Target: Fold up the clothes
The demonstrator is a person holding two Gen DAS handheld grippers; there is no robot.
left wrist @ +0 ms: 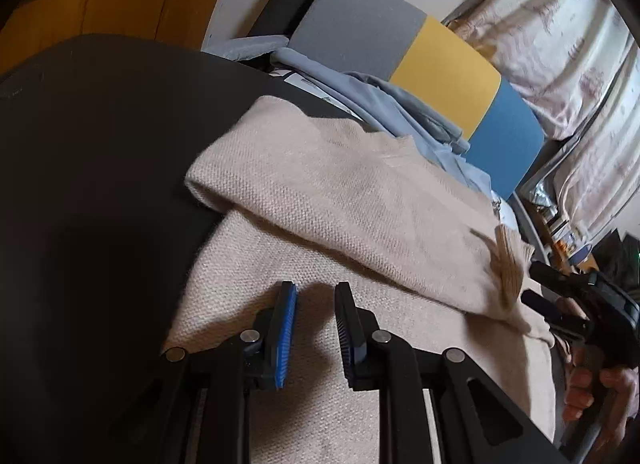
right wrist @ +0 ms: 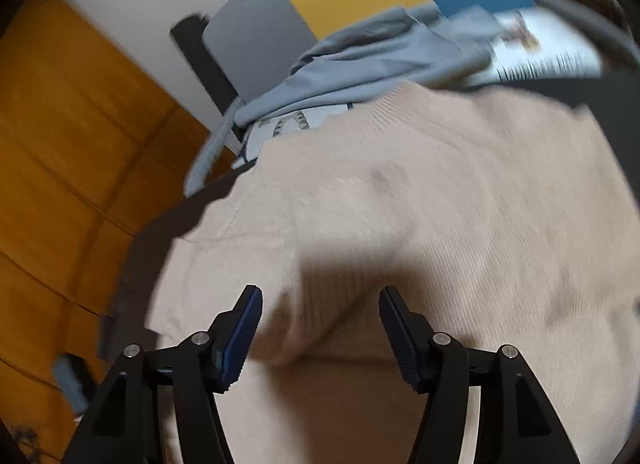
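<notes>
two grippers over one beige knit sweater [left wrist: 320, 192], spread on dark table [left wrist: 88, 168] and reaching to its right edge. left gripper [left wrist: 316, 304] with narrow gap between pads, nothing pinched, just above lower layer of sweater near left fold. right gripper [right wrist: 320, 304] spread wide, empty, over sweater middle; seen also at right edge of left view, held by hand [left wrist: 600, 388]. folded sleeve with ribbed cuff [left wrist: 510, 264] lying across body. grey-blue clothes [left wrist: 400, 104] heaped at far edge, before coloured chair back [left wrist: 440, 64].
</notes>
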